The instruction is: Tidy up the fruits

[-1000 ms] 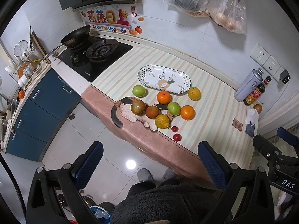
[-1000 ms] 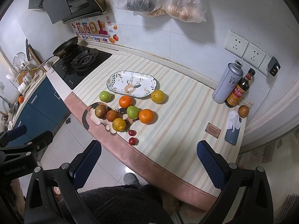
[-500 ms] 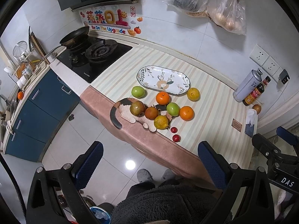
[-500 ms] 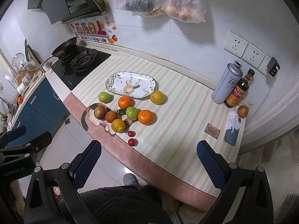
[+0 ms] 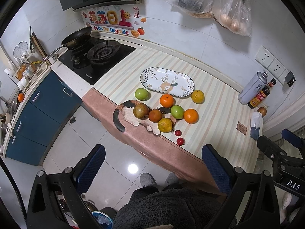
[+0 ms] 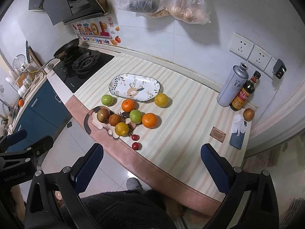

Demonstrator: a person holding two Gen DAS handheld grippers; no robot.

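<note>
Both hand-held grippers are hanging high above the tabletop (image 6: 190, 114), left hand-held gripper (image 5: 153, 164) and right hand-held gripper (image 6: 151, 162) spread wide, grasping nothing. The fruits are sitting loose near the front edge, just this side of the empty plate (image 6: 134, 86): green apple (image 6: 106, 100), oranges (image 6: 149, 120), yellow citrus (image 6: 161, 100), two small red fruits (image 6: 135, 146). Several are resting on a cat-shaped mat (image 5: 129, 112).

Judging handling: round, firm, smooth skins, likely rolling when nudged. Taking each across its widest middle looks safest. The red ones are tiny and close to the edge, so going gently there.
</note>
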